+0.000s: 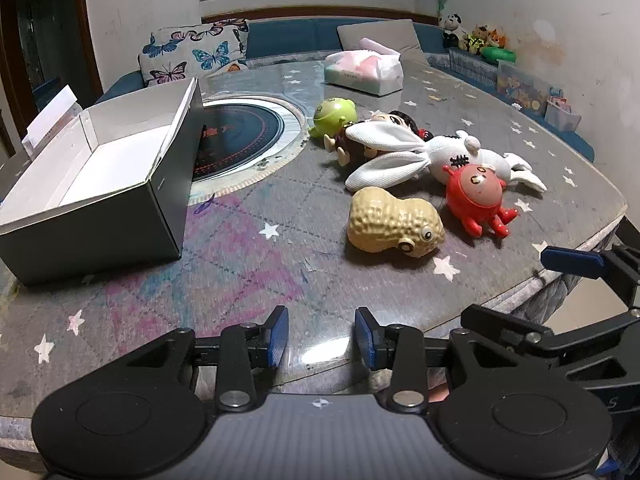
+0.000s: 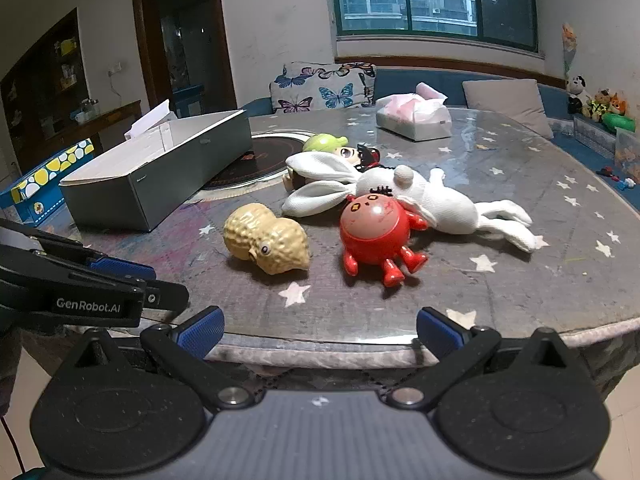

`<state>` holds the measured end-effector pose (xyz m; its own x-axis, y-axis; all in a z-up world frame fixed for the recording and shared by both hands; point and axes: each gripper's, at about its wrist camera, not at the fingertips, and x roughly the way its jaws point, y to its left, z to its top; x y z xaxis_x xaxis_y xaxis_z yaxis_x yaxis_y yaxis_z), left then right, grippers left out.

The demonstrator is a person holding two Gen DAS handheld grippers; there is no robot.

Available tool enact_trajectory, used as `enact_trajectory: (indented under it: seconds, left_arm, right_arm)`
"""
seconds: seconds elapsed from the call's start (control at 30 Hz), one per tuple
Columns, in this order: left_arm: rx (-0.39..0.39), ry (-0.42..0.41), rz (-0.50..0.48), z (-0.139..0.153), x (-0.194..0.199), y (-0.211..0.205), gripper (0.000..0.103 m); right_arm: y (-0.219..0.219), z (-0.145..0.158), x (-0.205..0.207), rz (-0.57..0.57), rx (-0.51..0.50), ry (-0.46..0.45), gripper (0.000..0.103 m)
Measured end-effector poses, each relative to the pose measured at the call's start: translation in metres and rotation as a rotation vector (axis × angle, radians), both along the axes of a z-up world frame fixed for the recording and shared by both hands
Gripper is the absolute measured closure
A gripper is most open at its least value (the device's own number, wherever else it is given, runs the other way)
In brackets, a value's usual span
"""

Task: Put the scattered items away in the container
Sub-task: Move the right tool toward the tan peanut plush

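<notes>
While both claws gape empty, the left claw (image 2: 120,276) reads "GenRobot.AI" beside the peanut toy (image 2: 266,242).

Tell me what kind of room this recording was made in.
Most likely a home dining or living room. A round table with a built-in cooktop sits by a cushioned window bench with a butterfly pillow; toys such as a peanut figure lie beside an open box.

Both tongs open and empty, side by side

The left tongs (image 1: 321,338) sit with a narrow gap between blue pads; the right tongs (image 2: 318,330) gape wider. Each sees the other: right at 3 o'clock, left at 9 o'clock.
</notes>
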<state>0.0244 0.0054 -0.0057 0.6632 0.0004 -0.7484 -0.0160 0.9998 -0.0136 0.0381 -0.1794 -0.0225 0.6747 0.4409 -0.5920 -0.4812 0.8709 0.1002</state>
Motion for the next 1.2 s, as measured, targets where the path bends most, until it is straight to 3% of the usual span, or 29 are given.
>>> enact_trajectory:
  seconds: [1.2]
  left_arm:
    - [-0.028, -0.004, -0.001, -0.002, 0.021, 0.009, 0.063]
  right_arm:
    - [0.023, 0.000, 0.011, 0.083, -0.021, 0.005, 0.000]
